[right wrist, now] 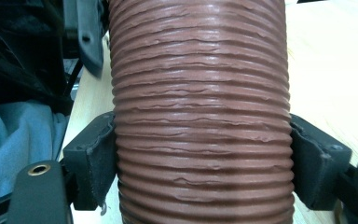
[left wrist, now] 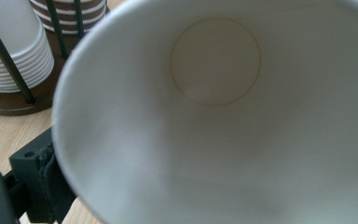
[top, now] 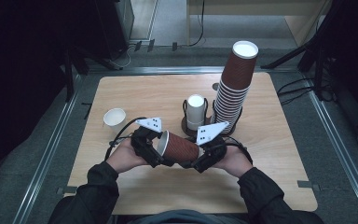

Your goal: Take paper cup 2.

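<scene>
A brown ribbed paper cup (top: 182,149) lies on its side in mid-air above the front middle of the wooden table (top: 270,154), held between both grippers. My left gripper (top: 161,151) is at its open mouth. The left gripper view looks into the cup's white inside (left wrist: 214,116), with one black pad (left wrist: 51,182) pressed on the outer wall by the rim; the other jaw is hidden. My right gripper (top: 196,158) holds the base end. In the right gripper view, both pads squeeze the ribbed wall (right wrist: 200,116) from either side, the gripper (right wrist: 203,168) shut on it.
Behind the grippers stands a dark wire cup holder (top: 186,126) with a stack of white cups (top: 196,112) and a tall leaning stack of brown cups (top: 235,84). A single white cup (top: 114,117) stands upright at the left. The person's sleeves come in from the bottom.
</scene>
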Demonstrator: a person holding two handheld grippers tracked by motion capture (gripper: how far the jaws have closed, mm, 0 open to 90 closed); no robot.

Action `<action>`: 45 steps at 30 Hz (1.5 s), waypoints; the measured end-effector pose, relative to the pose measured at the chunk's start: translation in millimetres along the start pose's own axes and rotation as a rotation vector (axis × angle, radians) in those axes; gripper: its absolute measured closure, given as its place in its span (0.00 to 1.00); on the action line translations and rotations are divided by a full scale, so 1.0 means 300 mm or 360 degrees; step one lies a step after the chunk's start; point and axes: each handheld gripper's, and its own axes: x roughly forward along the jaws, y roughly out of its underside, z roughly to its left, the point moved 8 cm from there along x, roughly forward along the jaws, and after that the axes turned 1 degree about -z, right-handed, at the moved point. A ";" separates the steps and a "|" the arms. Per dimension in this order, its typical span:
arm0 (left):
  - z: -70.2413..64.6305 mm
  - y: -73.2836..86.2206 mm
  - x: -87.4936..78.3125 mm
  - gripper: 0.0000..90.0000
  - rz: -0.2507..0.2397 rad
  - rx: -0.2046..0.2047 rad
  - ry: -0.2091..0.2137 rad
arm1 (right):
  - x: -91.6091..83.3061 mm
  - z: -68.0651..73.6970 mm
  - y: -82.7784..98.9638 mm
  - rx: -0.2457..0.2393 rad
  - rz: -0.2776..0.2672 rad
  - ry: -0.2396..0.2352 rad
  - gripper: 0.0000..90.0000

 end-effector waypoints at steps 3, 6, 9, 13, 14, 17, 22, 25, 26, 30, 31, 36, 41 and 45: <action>0.001 0.003 0.005 0.00 0.0020 -0.0027 0.0009 | 0.004 0.001 0.001 0.0000 0.0010 -0.0003 0.23; 0.002 0.007 0.007 0.02 0.0037 -0.0027 -0.0003 | 0.006 0.000 0.004 0.0001 0.0017 -0.0006 0.23; -0.001 0.005 0.004 0.05 0.0038 -0.0010 -0.0012 | 0.006 -0.001 0.005 0.0002 0.0019 -0.0007 0.23; -0.005 0.004 0.002 0.07 0.0039 -0.0005 -0.0006 | 0.006 0.003 0.009 0.0000 0.0032 -0.0015 0.23; -0.006 0.005 0.002 0.07 0.0044 -0.0002 -0.0004 | 0.006 0.003 0.009 0.0000 0.0031 -0.0020 0.23; -0.006 0.007 -0.002 0.09 0.0046 -0.0010 0.0008 | 0.006 0.005 0.009 -0.0006 0.0036 -0.0017 0.23; -0.006 0.006 -0.004 0.10 0.0053 -0.0022 0.0034 | 0.007 0.005 0.008 0.0038 0.0045 -0.0041 0.23; -0.007 0.006 -0.009 0.10 0.0057 -0.0003 0.0011 | 0.007 0.004 0.009 0.0102 0.0046 -0.0078 0.21; -0.005 0.006 -0.013 0.10 0.0062 0.0003 0.0009 | 0.007 0.003 0.010 0.0127 0.0048 -0.0080 0.19; -0.001 0.010 -0.034 0.10 0.0093 0.0023 -0.0026 | 0.001 -0.002 0.018 0.0166 0.0075 -0.0086 0.16; 0.000 0.011 -0.039 0.10 0.0100 0.0035 -0.0038 | -0.001 -0.004 0.021 0.0169 0.0086 -0.0078 0.16; 0.005 0.012 -0.068 0.10 0.0124 0.0070 -0.0068 | -0.002 -0.014 0.038 0.0182 0.0130 -0.0053 0.16; 0.015 0.022 -0.075 0.10 0.0211 0.0100 -0.0112 | 0.000 -0.013 0.052 0.0176 0.0178 -0.0041 0.16; 0.014 0.038 -0.064 0.10 0.0305 0.0124 -0.0098 | 0.004 -0.019 0.060 0.0153 0.0193 -0.0023 0.16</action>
